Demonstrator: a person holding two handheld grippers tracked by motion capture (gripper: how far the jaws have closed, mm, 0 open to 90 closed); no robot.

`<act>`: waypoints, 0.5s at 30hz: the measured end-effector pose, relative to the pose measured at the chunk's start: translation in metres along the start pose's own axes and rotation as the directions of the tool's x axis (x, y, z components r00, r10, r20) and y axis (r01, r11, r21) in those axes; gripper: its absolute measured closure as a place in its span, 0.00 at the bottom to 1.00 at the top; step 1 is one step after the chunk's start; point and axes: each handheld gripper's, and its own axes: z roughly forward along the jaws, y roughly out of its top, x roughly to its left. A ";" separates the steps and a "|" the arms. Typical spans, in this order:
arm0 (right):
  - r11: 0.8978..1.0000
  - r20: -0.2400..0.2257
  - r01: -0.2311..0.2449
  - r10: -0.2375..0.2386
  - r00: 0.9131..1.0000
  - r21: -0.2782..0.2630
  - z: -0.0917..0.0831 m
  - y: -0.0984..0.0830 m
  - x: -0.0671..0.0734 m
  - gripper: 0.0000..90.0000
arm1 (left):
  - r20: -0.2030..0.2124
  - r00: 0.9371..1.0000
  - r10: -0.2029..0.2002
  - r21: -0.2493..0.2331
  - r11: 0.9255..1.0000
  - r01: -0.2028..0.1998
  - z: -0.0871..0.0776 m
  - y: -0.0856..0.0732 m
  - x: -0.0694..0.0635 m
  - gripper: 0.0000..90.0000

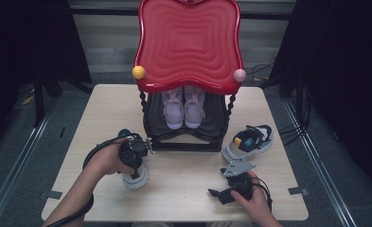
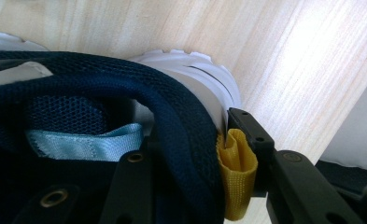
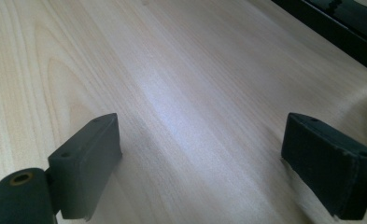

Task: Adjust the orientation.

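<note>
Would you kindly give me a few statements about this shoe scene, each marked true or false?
1. The left gripper grips the heel collar of a navy sneaker. True; one jaw is inside the shoe, the other outside by the yellow pull loop.
2. The right gripper holds a shoe. False; its jaws stand open over the bare table.
3. A pair of pale pink shoes sits on the rack. True; they stand on the lower shelf under the red top.
4. The second sneaker lies left of the rack. False; it lies to the right of it on the table.
</note>
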 end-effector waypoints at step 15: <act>1.000 0.001 -0.002 0.002 1.000 0.002 0.000 0.000 0.000 0.12 | 0.001 1.000 0.031 0.027 0.999 -0.031 0.002 -0.001 -0.003 0.78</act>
